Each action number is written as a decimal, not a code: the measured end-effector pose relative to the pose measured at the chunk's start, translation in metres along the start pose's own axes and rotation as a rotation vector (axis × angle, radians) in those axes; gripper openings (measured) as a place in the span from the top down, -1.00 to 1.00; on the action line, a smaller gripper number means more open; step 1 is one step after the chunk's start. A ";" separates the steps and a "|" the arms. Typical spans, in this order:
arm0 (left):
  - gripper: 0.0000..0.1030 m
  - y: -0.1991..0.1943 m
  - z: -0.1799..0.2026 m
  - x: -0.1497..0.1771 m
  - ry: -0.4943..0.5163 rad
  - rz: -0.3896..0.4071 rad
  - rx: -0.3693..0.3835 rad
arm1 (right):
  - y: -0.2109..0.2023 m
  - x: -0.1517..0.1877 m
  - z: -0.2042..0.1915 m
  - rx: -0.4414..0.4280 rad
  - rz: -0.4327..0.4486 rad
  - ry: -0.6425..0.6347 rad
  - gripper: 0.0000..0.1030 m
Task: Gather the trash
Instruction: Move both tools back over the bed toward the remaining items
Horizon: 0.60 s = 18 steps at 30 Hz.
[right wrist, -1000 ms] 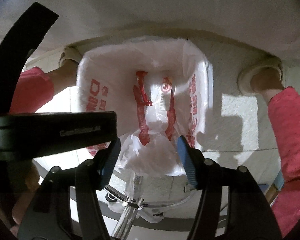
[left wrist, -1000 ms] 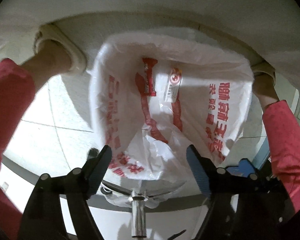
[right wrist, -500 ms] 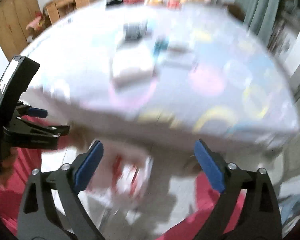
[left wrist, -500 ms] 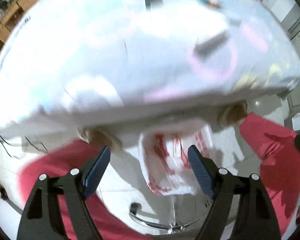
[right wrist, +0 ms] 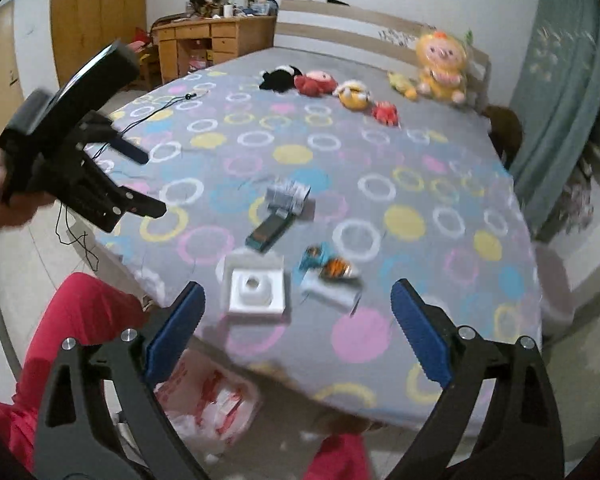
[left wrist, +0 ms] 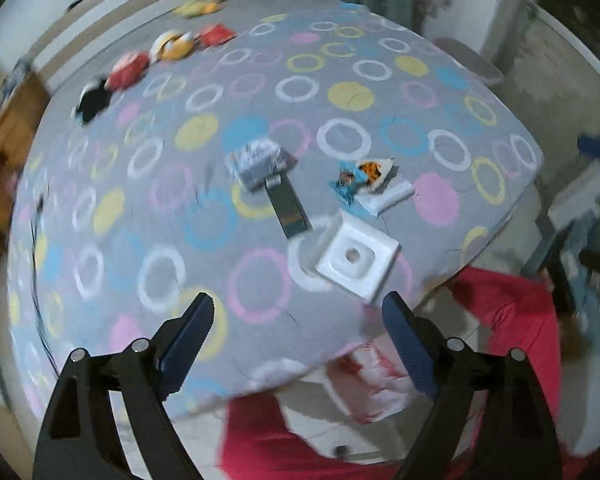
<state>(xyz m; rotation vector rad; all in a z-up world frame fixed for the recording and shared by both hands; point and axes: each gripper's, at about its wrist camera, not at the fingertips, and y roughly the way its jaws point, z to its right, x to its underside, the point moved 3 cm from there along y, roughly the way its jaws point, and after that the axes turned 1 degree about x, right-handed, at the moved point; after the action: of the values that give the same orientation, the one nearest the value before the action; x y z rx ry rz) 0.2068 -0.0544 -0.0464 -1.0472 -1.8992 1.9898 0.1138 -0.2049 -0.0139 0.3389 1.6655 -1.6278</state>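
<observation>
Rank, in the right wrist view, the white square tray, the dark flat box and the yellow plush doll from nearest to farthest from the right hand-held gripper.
1. White square tray, at the bed's near edge.
2. Dark flat box, behind it, mid-bed.
3. Yellow plush doll, against the headboard.

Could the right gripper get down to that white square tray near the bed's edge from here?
Probably yes: the right gripper is open and empty, and the white square tray lies uncovered just ahead with nothing between.

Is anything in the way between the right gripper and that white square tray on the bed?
Nothing visible. The right gripper hangs open and empty above the bed's edge, with the white square tray lying in plain sight just past its fingers.
</observation>
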 end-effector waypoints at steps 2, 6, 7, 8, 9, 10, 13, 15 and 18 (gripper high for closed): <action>-0.65 -0.004 -0.010 -0.023 0.052 0.003 0.015 | 0.001 -0.019 0.006 -0.001 0.011 -0.016 -0.80; -0.68 0.000 -0.022 -0.057 0.114 -0.021 0.078 | 0.012 -0.045 0.020 -0.035 -0.004 -0.025 -0.80; -0.68 0.002 -0.025 -0.065 0.131 -0.022 0.074 | 0.017 -0.052 0.022 -0.042 -0.010 -0.033 -0.80; -0.69 0.005 -0.029 -0.074 0.152 -0.020 0.064 | 0.020 -0.057 0.023 -0.043 -0.014 -0.041 -0.80; -0.70 0.009 -0.032 -0.082 0.173 -0.022 0.060 | 0.026 -0.063 0.024 -0.042 -0.021 -0.056 -0.80; -0.70 0.012 -0.034 -0.086 0.191 -0.025 0.060 | 0.030 -0.068 0.025 -0.039 -0.024 -0.066 -0.80; -0.71 0.032 -0.041 -0.101 0.249 -0.048 0.063 | 0.051 -0.079 0.026 -0.032 -0.054 -0.108 -0.80; -0.72 0.051 -0.043 -0.109 0.280 -0.072 0.066 | 0.071 -0.082 0.029 -0.039 -0.080 -0.126 -0.80; -0.72 0.081 -0.047 -0.116 0.311 -0.095 0.080 | 0.105 -0.082 0.032 -0.084 -0.136 -0.117 -0.80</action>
<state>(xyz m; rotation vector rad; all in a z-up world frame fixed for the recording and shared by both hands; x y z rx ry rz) 0.3455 -0.0981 -0.0777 -1.1455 -1.6608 1.7196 0.2492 -0.1935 -0.0319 0.0885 1.6930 -1.6368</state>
